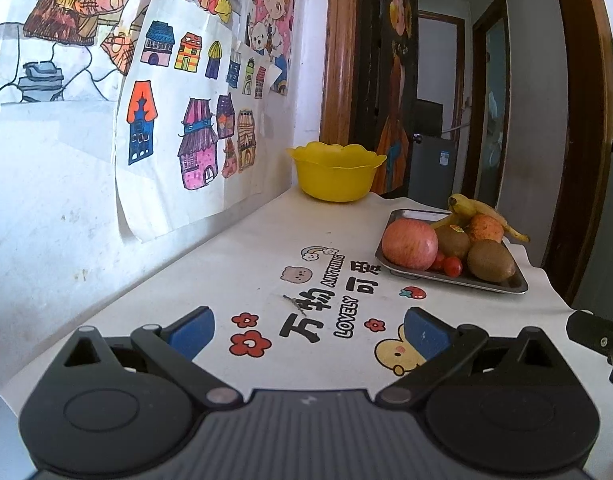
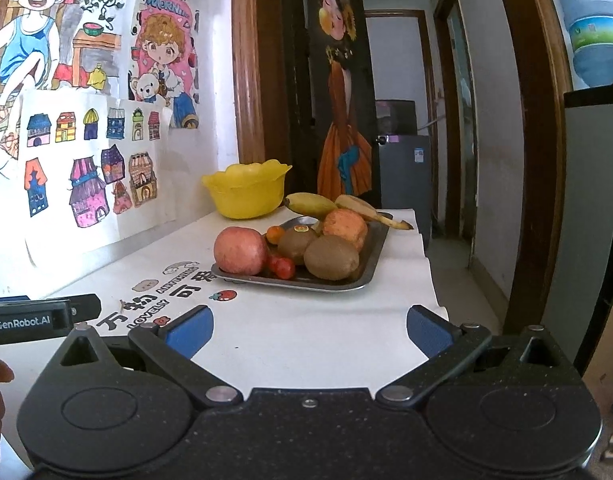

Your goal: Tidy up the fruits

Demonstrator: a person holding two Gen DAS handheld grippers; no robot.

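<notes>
A metal tray [image 1: 506, 287] [image 2: 368, 268] on the white tablecloth holds a red apple [image 1: 409, 244] [image 2: 241, 250], two kiwis [image 1: 490, 261] [image 2: 331, 257], cherry tomatoes [image 1: 450, 266] [image 2: 283, 267], an orange fruit [image 1: 484, 227] [image 2: 345, 228] and bananas [image 1: 466, 205] [image 2: 311, 204]. A yellow bowl [image 1: 336, 172] [image 2: 246, 192], contents hidden, stands behind the tray by the wall. My left gripper [image 1: 309, 330] is open and empty, short of the tray and to its left. My right gripper [image 2: 309, 328] is open and empty, in front of the tray.
The wall with children's drawings [image 1: 186, 132] runs along the table's left side. The table's right edge [image 2: 430, 280] drops off beside a doorway. The left gripper's body [image 2: 38, 320] shows at the left of the right wrist view.
</notes>
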